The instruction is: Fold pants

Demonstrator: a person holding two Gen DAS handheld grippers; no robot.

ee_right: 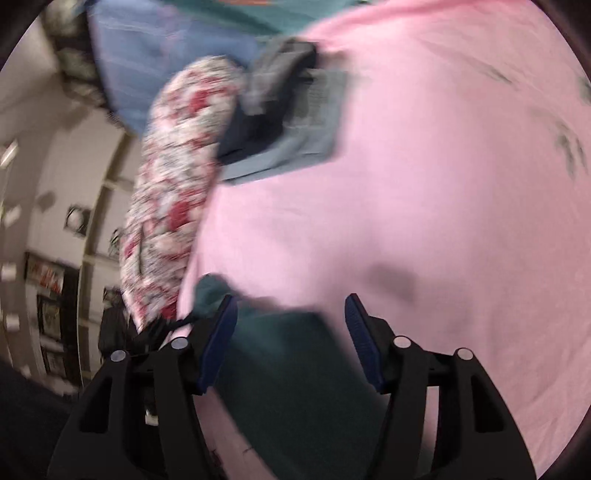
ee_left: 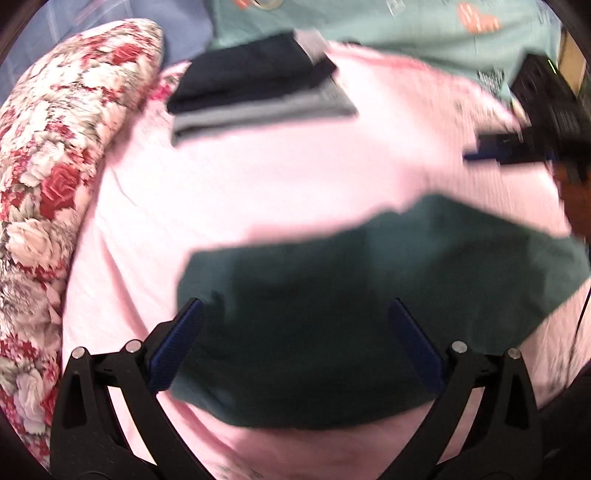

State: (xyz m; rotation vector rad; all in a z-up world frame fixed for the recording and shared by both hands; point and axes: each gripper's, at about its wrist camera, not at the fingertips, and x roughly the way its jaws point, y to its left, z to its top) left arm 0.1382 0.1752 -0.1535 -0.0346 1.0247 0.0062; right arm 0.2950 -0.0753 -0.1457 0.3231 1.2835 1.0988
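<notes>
Black two-finger left gripper (ee_left: 295,314) with blue ribbed pads: jaws spread wide, nothing pinched between them, poised above the cloth. Dark green folded pants (ee_left: 332,314): lying flat on the pink bedsheet (ee_left: 295,166), spreading from between the left fingers out toward the right edge of that view; outline blurred.

Black two-finger right gripper (ee_right: 291,317), blue pads: jaws parted, the green fabric (ee_right: 280,369) showing in the gap below them; the pads do not appear to press on it, though blur leaves contact at the left pad uncertain.

Stack of folded garments (ee_left: 255,88), dark navy piece over grey piece: on the sheet at the far side, well apart from the green pants. Floral quilt (ee_left: 48,166), red and cream roses: bunched along the sheet's left edge, just beside the stack. Teal printed blanket (ee_left: 388,29): beyond the sheet.
</notes>
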